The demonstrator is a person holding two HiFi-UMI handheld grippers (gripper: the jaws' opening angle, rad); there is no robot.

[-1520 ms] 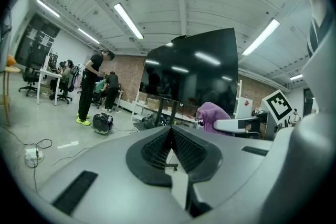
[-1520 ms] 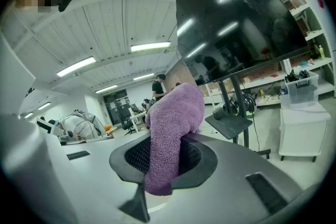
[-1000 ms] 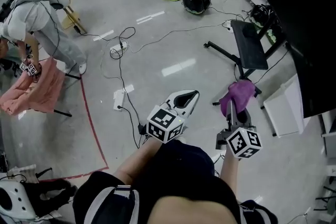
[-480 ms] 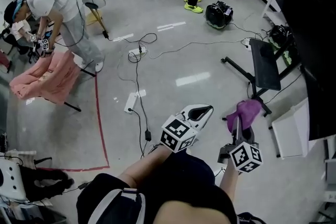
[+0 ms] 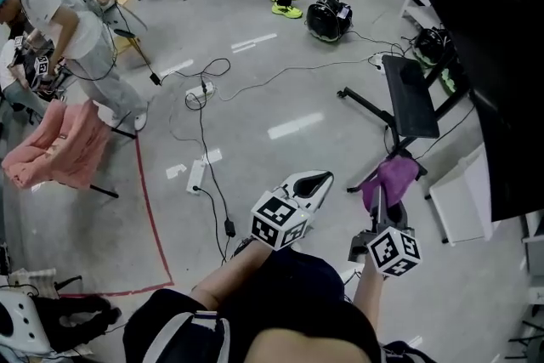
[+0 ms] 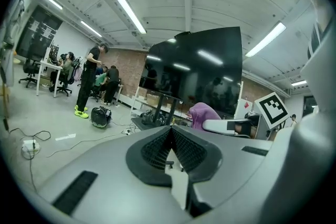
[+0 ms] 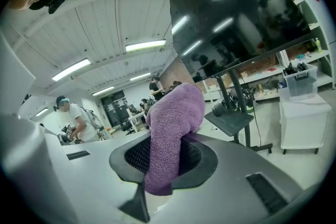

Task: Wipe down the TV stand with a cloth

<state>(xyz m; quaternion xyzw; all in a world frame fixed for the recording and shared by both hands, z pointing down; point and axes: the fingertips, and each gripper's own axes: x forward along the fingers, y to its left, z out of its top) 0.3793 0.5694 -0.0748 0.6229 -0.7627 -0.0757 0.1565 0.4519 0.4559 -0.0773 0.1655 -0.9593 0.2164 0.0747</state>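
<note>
The right gripper (image 5: 380, 201) pinches a purple terry cloth (image 5: 392, 177). The right gripper view shows its two jaws closed on the lower part of the cloth, whose free upper end bulges up and folds over toward the right. The left gripper (image 5: 316, 180) has its jaws pressed together with nothing between them, the ribbed pads meeting along one line in the left gripper view. Both grippers are held out in front of the person over the grey polished floor (image 5: 280, 89), the left one beside the right and apart from it. The black TV stand (image 5: 410, 89), with a flat rectangular shelf on splayed legs, stands on the floor toward the right edge, and the large dark screen (image 5: 501, 30) rises above and behind it. In the head view the cloth hangs just short of the near end of the stand's shelf, with floor showing between it and the shelf; it rests on nothing but the jaws. A low white cabinet (image 5: 459, 183) sits just right of the cloth, under the screen. A white power strip (image 5: 196, 176) and black cables lie on the floor to the left of the grippers, beside a red tape line (image 5: 151, 212). At the far left a person in a white shirt (image 5: 64, 8) bends over pink fabric (image 5: 55, 149). A black bag (image 5: 327, 17) lies on the floor near the far edge.
</note>
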